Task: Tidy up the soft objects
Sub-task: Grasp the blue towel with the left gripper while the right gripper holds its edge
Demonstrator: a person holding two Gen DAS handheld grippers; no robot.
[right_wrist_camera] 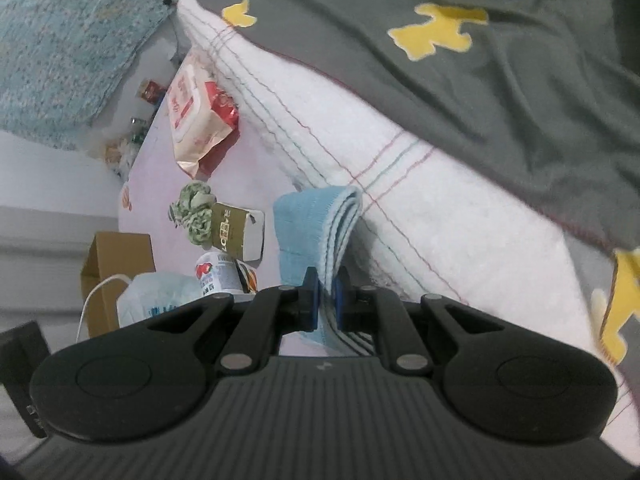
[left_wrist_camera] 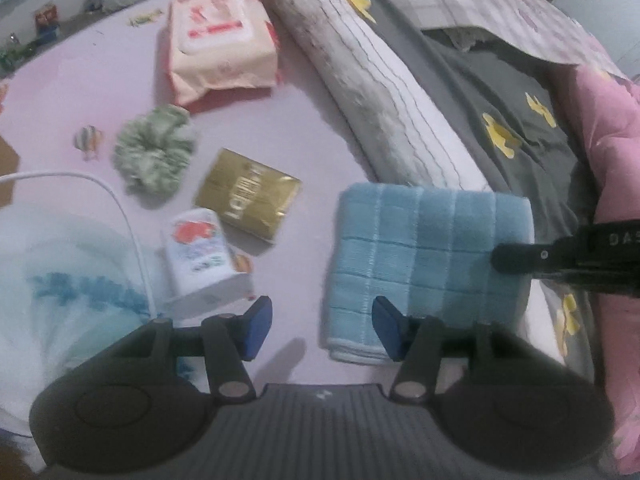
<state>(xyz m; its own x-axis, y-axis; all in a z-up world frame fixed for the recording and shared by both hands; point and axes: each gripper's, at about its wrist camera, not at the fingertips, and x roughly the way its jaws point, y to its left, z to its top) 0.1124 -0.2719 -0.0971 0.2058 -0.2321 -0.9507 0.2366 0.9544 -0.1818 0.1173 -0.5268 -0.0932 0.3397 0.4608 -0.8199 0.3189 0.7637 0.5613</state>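
A dark grey blanket with yellow cut-out shapes covers the far side of the bed, and along its edge lies a long white quilted roll stitched with thin coloured lines. In front of that spreads the pale pink sheet, where the smaller things sit. The blue towel is the largest of them: folded into a thick rectangle, light blue with a grid of paler ribs and a white-edged hem, its stacked layers showing at the fold. It lies on the sheet just beside the white roll, and one edge of it is lifted. The right gripper is clamped on that edge, its blue pads pressing the towel's layers between them. The left gripper hangs over the towel's near corner with its jaws apart and nothing between them; one blue pad overlaps the towel in view, though contact cannot be told. Further left lie a pink pack of wipes, a gold packet, a green scrunchie and a small white tissue pack.
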